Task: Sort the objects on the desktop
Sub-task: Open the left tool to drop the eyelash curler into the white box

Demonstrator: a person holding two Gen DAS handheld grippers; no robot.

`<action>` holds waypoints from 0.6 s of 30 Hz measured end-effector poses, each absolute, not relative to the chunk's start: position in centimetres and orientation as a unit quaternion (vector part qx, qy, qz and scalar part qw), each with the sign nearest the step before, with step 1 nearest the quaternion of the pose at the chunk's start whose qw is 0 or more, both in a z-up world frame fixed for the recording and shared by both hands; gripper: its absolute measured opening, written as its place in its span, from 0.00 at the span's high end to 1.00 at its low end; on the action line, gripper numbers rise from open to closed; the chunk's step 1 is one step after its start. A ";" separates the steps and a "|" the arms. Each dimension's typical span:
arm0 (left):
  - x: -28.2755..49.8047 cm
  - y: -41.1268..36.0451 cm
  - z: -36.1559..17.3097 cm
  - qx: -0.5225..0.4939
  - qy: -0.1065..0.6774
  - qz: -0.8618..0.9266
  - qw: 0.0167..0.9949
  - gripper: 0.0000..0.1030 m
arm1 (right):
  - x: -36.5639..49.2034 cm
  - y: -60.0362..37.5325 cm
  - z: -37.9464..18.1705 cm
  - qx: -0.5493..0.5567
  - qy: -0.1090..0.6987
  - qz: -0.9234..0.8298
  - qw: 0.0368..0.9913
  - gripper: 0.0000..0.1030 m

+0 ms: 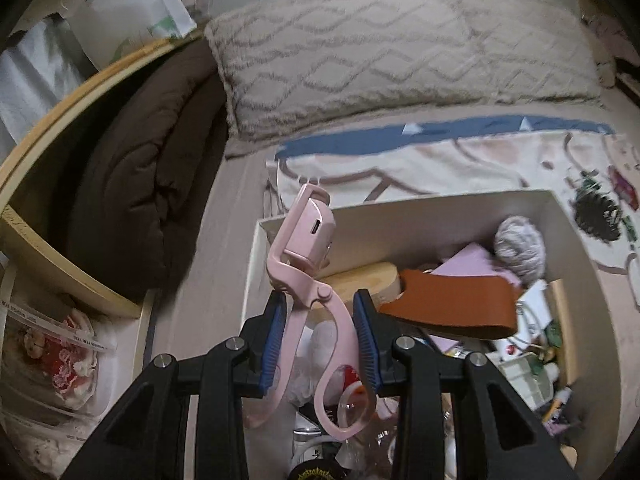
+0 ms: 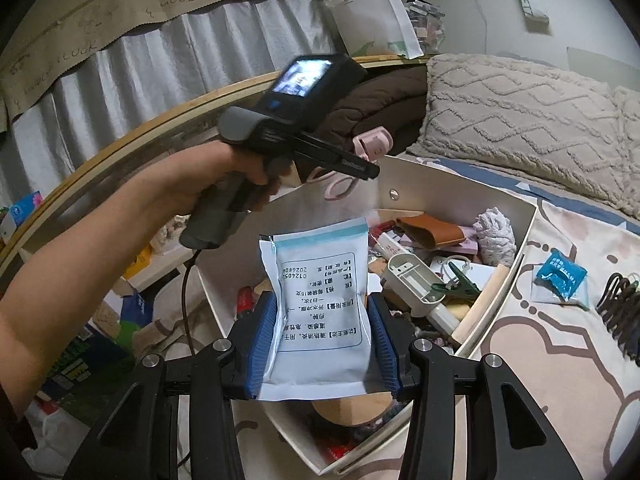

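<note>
My left gripper [image 1: 320, 312] is shut on a pink eyelash curler [image 1: 308, 276] and holds it upright above the left end of a white box [image 1: 576, 264]. The box is full of clutter: a brown leather piece [image 1: 452, 304], a grey yarn ball [image 1: 520, 250], a wooden piece [image 1: 360, 284]. My right gripper [image 2: 322, 320] is shut on a white and blue medicine sachet [image 2: 320, 304] with printed text, held above the same box [image 2: 524, 236]. The left gripper [image 2: 360, 166] with the pink curler [image 2: 370, 142] shows in the right wrist view at the box's far end.
The box sits on a patterned bed sheet [image 1: 480, 168]. A beige textured pillow [image 1: 400, 60] and a brown padded quilt [image 1: 152, 168] lie behind it. A blue sachet [image 2: 560, 276] and dark hair ties [image 2: 620, 308] lie on the sheet to the right. A wooden bed rail [image 1: 52, 144] runs at left.
</note>
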State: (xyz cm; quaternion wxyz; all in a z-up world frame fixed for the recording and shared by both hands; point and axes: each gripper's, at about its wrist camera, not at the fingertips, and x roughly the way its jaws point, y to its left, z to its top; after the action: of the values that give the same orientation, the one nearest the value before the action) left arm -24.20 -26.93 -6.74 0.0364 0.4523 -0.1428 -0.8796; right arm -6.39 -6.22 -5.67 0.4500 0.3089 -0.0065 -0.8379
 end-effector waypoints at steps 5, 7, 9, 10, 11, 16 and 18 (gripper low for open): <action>-26.1 -26.0 -8.4 0.497 -0.142 -0.855 0.035 0.66 | -6.9 -5.6 -5.7 0.307 -0.019 -0.838 0.451 0.55; -26.7 -25.6 -9.0 0.507 -0.154 -0.847 0.039 0.66 | -7.1 -5.4 -5.8 0.308 -0.023 -0.838 0.450 0.55; -27.1 -25.8 -9.5 0.511 -0.156 -0.844 0.048 0.66 | -7.3 -5.1 -5.9 0.310 -0.025 -0.837 0.450 0.55; -27.2 -26.0 -9.7 0.513 -0.154 -0.843 0.052 0.66 | -7.4 -5.1 -6.0 0.311 -0.024 -0.837 0.450 0.55; -27.3 -26.2 -9.9 0.515 -0.153 -0.842 0.057 0.65 | -7.4 -5.0 -6.0 0.311 -0.023 -0.837 0.449 0.55; -27.0 -25.9 -9.9 0.498 -0.161 -0.850 0.061 0.25 | -7.9 -4.6 -6.1 0.315 -0.023 -0.840 0.442 0.55; -26.4 -25.5 -9.2 0.481 -0.176 -0.856 0.067 0.18 | -8.1 -4.6 -6.0 0.316 -0.024 -0.841 0.439 0.55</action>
State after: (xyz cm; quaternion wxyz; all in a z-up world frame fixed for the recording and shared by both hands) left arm -26.41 -25.46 -9.23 0.0665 0.4810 -0.1759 -0.8563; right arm -8.10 -4.56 -6.04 0.4386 0.3164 -0.0238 -0.8408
